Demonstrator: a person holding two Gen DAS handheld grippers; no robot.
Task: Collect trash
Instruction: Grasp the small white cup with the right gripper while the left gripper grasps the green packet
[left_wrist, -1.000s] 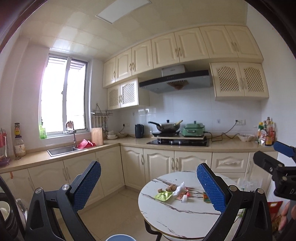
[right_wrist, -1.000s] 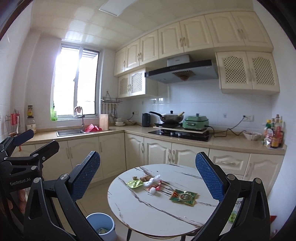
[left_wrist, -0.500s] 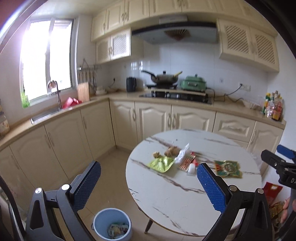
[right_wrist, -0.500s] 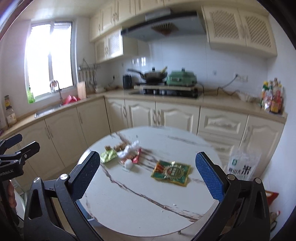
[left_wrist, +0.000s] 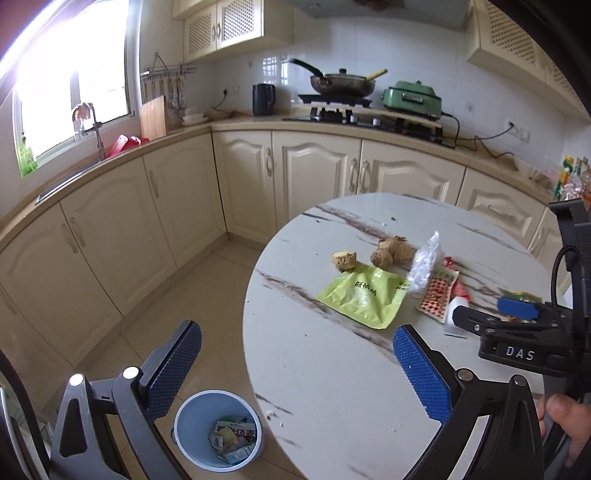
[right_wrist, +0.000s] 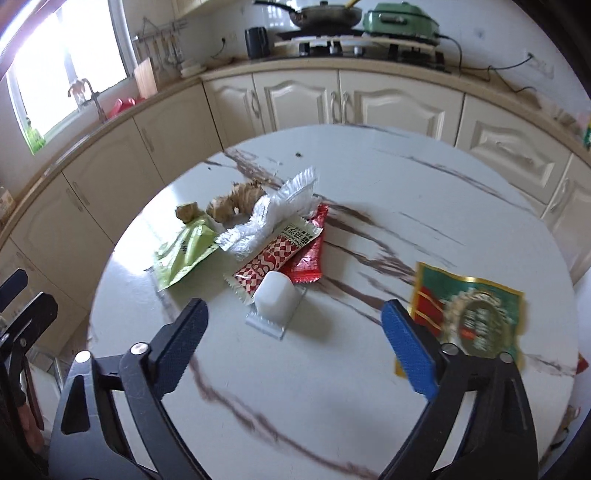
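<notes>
Right gripper (right_wrist: 295, 332) narrowing its empty jaws over the small white plastic cup (right_wrist: 275, 297) mid-table, left gripper (left_wrist: 295, 365) wide and empty; light, rigid, probably slick — pinch its sides.

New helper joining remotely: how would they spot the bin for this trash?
Find the round marble table. On the floor at its left edge, toward the sink-side cabinets, stands a small pale blue bin. It is the only open container there, with wrappers already inside.
</notes>
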